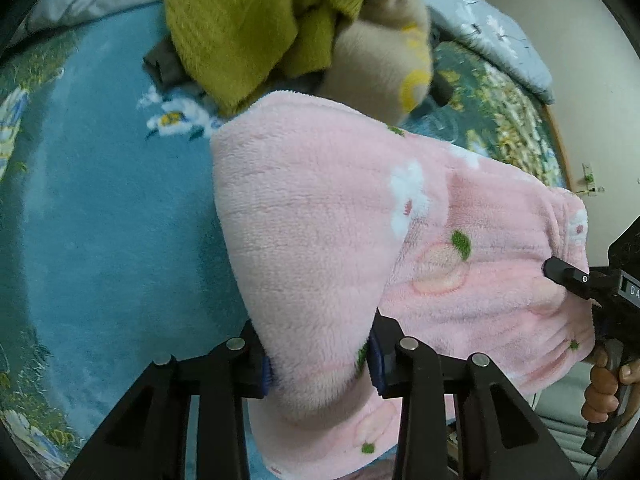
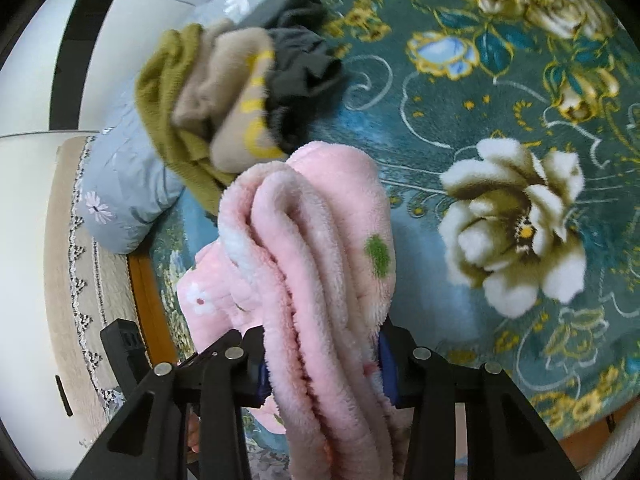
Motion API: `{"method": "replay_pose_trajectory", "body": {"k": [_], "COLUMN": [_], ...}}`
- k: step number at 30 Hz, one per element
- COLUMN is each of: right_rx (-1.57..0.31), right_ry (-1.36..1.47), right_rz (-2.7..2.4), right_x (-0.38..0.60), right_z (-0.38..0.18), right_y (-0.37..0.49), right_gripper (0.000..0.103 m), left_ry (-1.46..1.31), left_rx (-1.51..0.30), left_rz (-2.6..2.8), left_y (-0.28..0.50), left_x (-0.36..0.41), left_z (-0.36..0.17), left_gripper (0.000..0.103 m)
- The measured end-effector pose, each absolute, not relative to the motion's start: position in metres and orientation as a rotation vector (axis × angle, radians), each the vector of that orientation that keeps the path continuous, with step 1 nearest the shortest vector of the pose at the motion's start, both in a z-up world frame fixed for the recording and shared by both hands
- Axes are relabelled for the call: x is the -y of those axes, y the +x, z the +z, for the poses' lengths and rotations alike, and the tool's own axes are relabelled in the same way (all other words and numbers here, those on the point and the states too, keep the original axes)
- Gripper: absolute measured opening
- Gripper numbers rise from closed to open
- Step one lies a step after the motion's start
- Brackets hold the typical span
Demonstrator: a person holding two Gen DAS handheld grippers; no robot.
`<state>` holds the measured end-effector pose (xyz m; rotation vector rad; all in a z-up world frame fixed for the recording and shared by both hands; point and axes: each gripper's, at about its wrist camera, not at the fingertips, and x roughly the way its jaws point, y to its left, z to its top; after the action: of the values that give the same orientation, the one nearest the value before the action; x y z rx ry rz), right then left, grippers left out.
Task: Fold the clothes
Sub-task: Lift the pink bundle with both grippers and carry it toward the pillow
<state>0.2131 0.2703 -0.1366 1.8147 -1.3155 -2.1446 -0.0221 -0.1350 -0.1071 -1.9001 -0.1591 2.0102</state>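
A pink fleece garment [image 1: 320, 216] with white flowers and green leaves is held up between both grippers over the bed. My left gripper [image 1: 322, 364] is shut on a thick bunched fold of it. My right gripper [image 2: 322, 364] is shut on several stacked layers of the same garment [image 2: 312, 248]. The right gripper also shows in the left wrist view [image 1: 568, 276] at the garment's far right edge, with the person's hand below it. The garment hides the bed under it.
A pile of clothes lies behind: an olive knit [image 1: 240, 28], a beige fleece with yellow print [image 1: 388, 52] and a dark grey piece [image 2: 304, 68]. A teal floral blanket [image 2: 500, 128] covers the bed. A light blue quilt [image 2: 124, 184] lies along the edge.
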Motion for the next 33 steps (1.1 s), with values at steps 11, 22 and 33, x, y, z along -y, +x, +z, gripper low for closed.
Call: {"method": "replay_pose_trajectory", "body": {"k": [11, 22, 33], "right_rx": [1.350, 1.475, 1.590], "right_ry": [1.698, 1.609, 1.604], "right_rz": [-2.300, -2.336, -2.216], "right_x": [-0.284, -0.365, -0.508], "right_z": [-0.064, -0.062, -0.115], "right_y": [0.238, 0.243, 0.214], "right_gripper": [0.044, 0.044, 0.044], "left_ry": [-1.715, -1.650, -1.723], "left_rx": [0.072, -0.053, -0.188], "left_rz": [2.008, 1.973, 1.984], "left_y": [-0.034, -0.049, -0.093], "left_x": [0.096, 0.012, -0.148], "left_z": [-0.036, -0.012, -0.039], "left_gripper": [0.038, 0.038, 0.038]}}
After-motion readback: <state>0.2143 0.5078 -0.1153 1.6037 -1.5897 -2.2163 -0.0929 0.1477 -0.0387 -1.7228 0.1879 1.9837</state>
